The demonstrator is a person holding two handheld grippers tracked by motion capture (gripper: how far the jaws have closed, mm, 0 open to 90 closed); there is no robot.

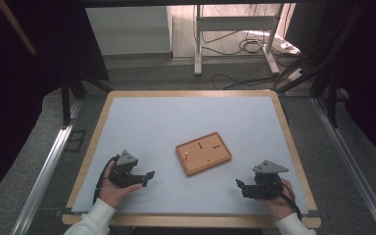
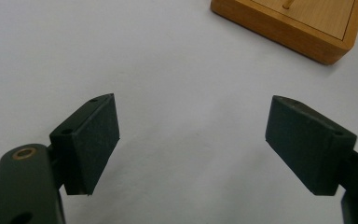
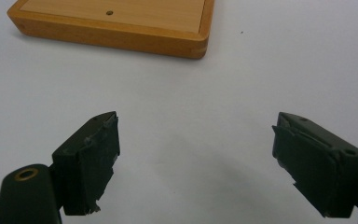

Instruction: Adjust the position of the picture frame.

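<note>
**Squarely between: wooden board lies apart from both tongs**

Centrally on the tabletop (image 1: 142,122) lies the wooden board (image 1: 203,153), tilted, with a small upright peg (image 1: 187,155) in it. The left tongs (image 1: 147,177) sit at its 8 o'clock, the right tongs (image 1: 240,186) at its 4 o'clock, both released, jaws wide, nothing between them, well apart from the board. Pale grey sheet, wood-edged; beyond it, at 12 o'clock, a white frame (image 1: 235,29) and floor cables (image 1: 247,46). The right gripper view shows a small hole (image 3: 109,12) in the board (image 3: 116,23); the left gripper view shows its corner (image 2: 340,44).

Lab recording station.
A white-topped table (image 1: 142,122) is ringed by dark curtains (image 1: 24,73), floor rails (image 1: 44,166), loose cables (image 1: 245,46).
</note>
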